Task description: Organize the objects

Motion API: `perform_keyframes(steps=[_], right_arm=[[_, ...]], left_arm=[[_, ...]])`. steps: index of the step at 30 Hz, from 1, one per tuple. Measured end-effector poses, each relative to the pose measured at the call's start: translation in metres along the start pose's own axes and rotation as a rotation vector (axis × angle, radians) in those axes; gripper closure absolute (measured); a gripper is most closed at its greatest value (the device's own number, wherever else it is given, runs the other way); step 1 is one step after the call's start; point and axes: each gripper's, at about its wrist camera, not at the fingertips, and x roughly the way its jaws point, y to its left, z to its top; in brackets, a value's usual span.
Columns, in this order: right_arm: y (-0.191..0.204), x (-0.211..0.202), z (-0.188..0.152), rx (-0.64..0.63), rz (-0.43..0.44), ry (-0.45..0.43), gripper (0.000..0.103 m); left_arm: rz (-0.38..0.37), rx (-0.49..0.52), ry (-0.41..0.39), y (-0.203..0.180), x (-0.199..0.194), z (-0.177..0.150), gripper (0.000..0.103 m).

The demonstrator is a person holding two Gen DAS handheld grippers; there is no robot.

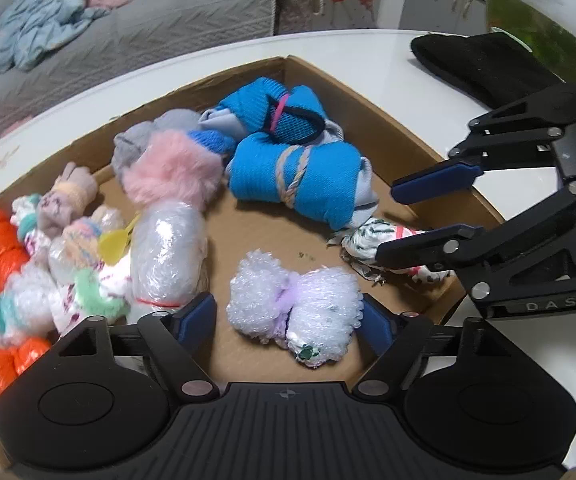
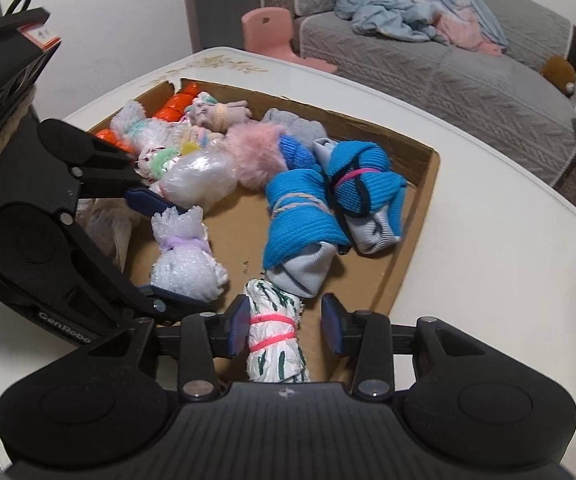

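Note:
A shallow cardboard box [image 1: 383,108] [image 2: 415,216] lies on a white table and holds several tied bundles. My left gripper [image 1: 288,320] [image 2: 168,248] is open around a white bubble-wrap bundle tied with purple [image 1: 293,306] [image 2: 186,252] on the box floor. My right gripper [image 2: 286,330] [image 1: 387,220] is open around a white-and-green patterned bundle with pink bands [image 2: 274,332] [image 1: 371,240] at the box's near edge. Two blue cloth rolls [image 1: 299,178] [image 2: 303,216] lie beyond.
A pink fluffy bundle [image 1: 172,172], a clear plastic bundle [image 1: 166,256], orange bundles [image 1: 4,248] and small soft toys fill the box's left side. A black cloth [image 1: 483,64] and a glass fish bowl [image 1: 539,12] sit on the table. A grey sofa [image 2: 447,72] stands behind.

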Motion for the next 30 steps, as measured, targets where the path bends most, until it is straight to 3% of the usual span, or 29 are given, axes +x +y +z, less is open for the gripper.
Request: perform_keyframes(steps=[6, 8, 13, 17, 27, 30], right_arm=[[0.002, -0.006, 0.003, 0.023, -0.032, 0.001, 0.06], [0.002, -0.009, 0.005, 0.038, -0.04, -0.009, 0.053], [0.005, -0.02, 0.012, 0.064, -0.058, -0.039, 0.035], [0.01, -0.026, 0.016, 0.06, -0.068, -0.053, 0.026], [0.019, -0.044, 0.021, 0.093, -0.054, -0.101, 0.018], [0.023, -0.05, 0.022, 0.113, -0.057, -0.125, 0.018]], left_arm=[[0.009, -0.043, 0.02, 0.003, -0.006, -0.001, 0.017], [-0.003, -0.068, 0.02, 0.003, -0.009, -0.002, 0.01], [0.024, -0.098, 0.008, -0.001, -0.02, -0.003, 0.007], [0.054, -0.112, -0.003, -0.001, -0.03, -0.004, 0.001], [0.008, -0.232, -0.03, 0.007, -0.06, -0.015, 0.001], [-0.032, -0.27, 0.005, 0.012, -0.065, -0.016, 0.001]])
